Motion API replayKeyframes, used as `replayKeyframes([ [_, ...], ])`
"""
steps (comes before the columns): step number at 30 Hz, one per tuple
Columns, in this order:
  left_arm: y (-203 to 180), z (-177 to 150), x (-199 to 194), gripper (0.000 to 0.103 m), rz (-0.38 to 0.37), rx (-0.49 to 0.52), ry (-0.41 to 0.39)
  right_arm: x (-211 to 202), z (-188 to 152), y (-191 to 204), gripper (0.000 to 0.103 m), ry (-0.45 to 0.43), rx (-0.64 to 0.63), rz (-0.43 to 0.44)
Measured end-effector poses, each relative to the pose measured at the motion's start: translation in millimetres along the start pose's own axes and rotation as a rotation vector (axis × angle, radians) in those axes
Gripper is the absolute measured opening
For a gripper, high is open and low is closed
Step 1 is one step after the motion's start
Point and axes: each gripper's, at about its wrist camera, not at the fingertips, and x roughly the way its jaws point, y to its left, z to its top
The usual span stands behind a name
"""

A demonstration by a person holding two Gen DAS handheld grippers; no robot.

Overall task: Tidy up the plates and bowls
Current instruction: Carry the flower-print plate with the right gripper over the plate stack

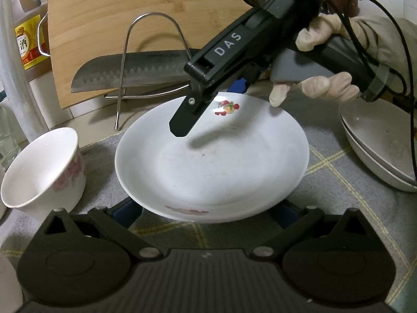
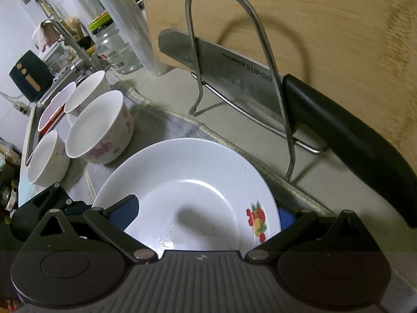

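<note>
Left wrist view showed the plate [image 1: 212, 161] on the mat [image 1: 338, 208], between a bowl [image 1: 43, 168] and stacked dishes [image 1: 378, 146]. Both grippers' jaws stood apart around opposite rims; the right gripper [image 1: 182, 127] reached over the far edge, though contact was probably not made yet. Best closed evenly on both rims, then lifted level. The plate lay face up; being round, it had no long axis.
</note>
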Motion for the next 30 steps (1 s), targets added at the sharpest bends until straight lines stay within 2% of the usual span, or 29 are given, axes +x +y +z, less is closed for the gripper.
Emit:
replayKeyframes([
  [9, 1.8, 2.0, -0.4, 0.103, 0.018, 0.036, 0.01, -5.1, -7.8, 6.2, 0.103, 0.011, -0.003, 0.01],
  [16, 5.0, 1.3, -1.2, 0.103, 0.0, 0.063, 0.007, -13.5, -15.7, 13.6, 0.103, 0.004, 0.0, 0.002],
  [30, 2.4, -4.1, -36.6, 0.103, -0.034, 0.073, -0.005, -39.2, -33.2, 46.2, 0.103, -0.029, 0.013, -0.01],
])
